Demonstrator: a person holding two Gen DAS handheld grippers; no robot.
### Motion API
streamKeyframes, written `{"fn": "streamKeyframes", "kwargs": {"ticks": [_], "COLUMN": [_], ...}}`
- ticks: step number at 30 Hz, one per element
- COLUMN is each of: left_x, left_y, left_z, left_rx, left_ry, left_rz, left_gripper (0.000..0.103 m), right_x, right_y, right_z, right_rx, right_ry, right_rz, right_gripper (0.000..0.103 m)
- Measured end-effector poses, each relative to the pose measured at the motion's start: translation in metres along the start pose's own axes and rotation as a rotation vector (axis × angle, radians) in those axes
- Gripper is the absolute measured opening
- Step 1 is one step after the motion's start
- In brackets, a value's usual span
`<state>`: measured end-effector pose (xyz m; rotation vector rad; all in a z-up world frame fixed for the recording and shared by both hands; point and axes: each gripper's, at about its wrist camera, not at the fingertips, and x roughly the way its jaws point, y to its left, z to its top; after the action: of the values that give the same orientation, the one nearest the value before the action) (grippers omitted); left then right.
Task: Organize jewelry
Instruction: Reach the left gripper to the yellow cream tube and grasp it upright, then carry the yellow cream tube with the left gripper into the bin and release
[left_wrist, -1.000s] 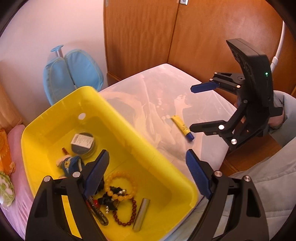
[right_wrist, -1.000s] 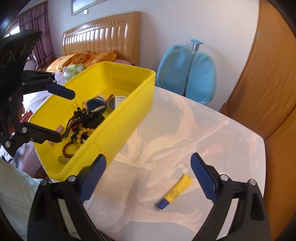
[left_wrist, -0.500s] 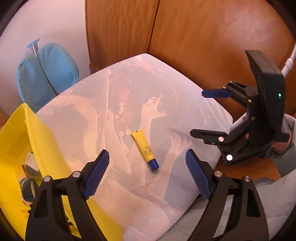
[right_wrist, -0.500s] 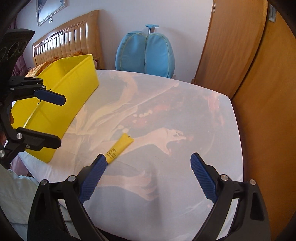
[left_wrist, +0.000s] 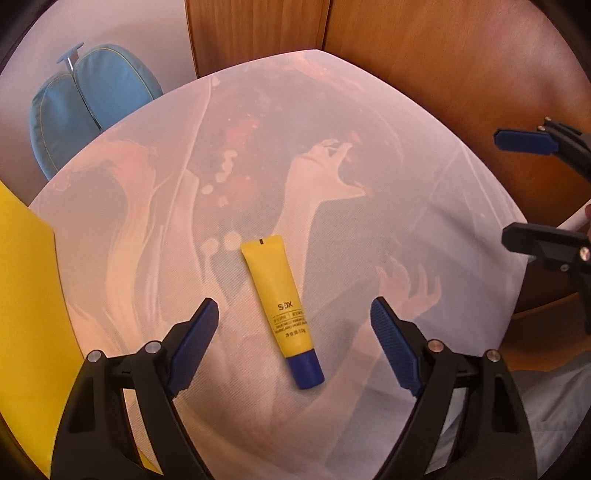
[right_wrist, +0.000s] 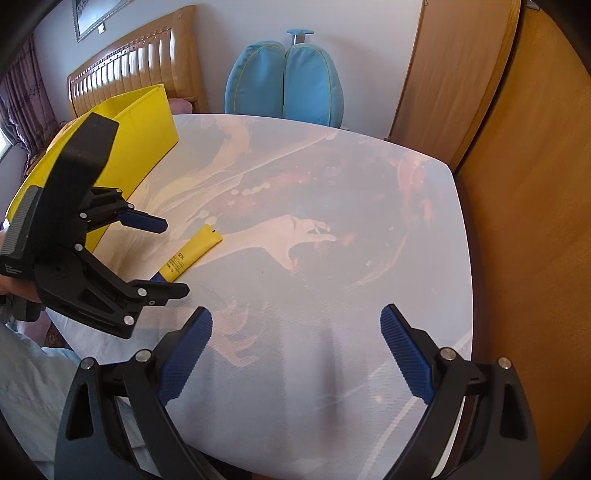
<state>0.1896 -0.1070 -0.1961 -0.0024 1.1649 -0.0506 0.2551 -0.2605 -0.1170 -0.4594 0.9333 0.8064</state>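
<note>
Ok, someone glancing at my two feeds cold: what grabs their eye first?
Probably the yellow tube with its blue cap, lying alone on the pale printed tablecloth, framed by the open left tongs without contact. Next, the bright yellow bin at the table's left edge, and the right tongs, open over bare cloth.

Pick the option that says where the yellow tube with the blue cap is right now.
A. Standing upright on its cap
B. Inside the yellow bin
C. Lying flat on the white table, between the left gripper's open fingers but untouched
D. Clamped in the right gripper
C: the yellow tube lies flat on the white table, and the left gripper straddles it, open, with visible gaps on both sides.
</note>
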Motion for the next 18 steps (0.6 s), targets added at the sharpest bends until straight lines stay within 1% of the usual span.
{"fn": "streamKeyframes", "kwargs": {"ticks": [2, 3, 4, 5, 6, 8, 9, 10, 15, 18], "left_x": [0.005, 0.007, 0.008, 0.01, 0.012, 0.011, 0.011, 0.009, -0.025, -0.06], "left_y": [-0.003, -0.004, -0.004, -0.004, -0.003, -0.002, -0.003, -0.003, -0.009, -0.007], "left_z": [0.001, 0.001, 0.002, 0.002, 0.001, 0.0, 0.0, 0.0, 0.001, 0.001], "left_rx": [0.013, 0.019, 0.025, 0.029, 0.028, 0.041, 0.051, 0.051, 0.068, 0.086], "left_ry": [0.011, 0.015, 0.017, 0.027, 0.039, 0.04, 0.048, 0.05, -0.012, -0.084], "left_rz": [0.018, 0.028, 0.036, 0.038, 0.04, 0.045, 0.03, 0.02, -0.037, -0.03], "left_gripper": [0.083, 0.08, 0.064, 0.054, 0.038, 0.03, 0.022, 0.021, 0.021, 0.021], "right_x": [-0.001, -0.001, -0.002, -0.001, -0.001, -0.001, 0.0, 0.0, -0.002, -0.005], "right_y": [-0.003, -0.005, -0.006, -0.007, -0.008, -0.009, -0.008, -0.008, -0.002, 0.004], "right_z": [-0.001, -0.002, -0.002, -0.001, -0.001, 0.0, 0.0, 0.0, 0.006, 0.015], "right_rx": [0.002, 0.004, 0.008, 0.011, 0.014, 0.017, 0.017, 0.017, 0.012, 0.003], "right_ry": [0.0, 0.0, -0.002, -0.002, -0.004, -0.006, -0.007, -0.008, -0.021, -0.041], "right_rz": [-0.001, -0.001, -0.001, -0.002, -0.003, -0.002, -0.001, 0.0, 0.001, 0.0], "right_gripper": [0.093, 0.093, 0.093, 0.093, 0.093, 0.093, 0.093, 0.093, 0.093, 0.093]}}
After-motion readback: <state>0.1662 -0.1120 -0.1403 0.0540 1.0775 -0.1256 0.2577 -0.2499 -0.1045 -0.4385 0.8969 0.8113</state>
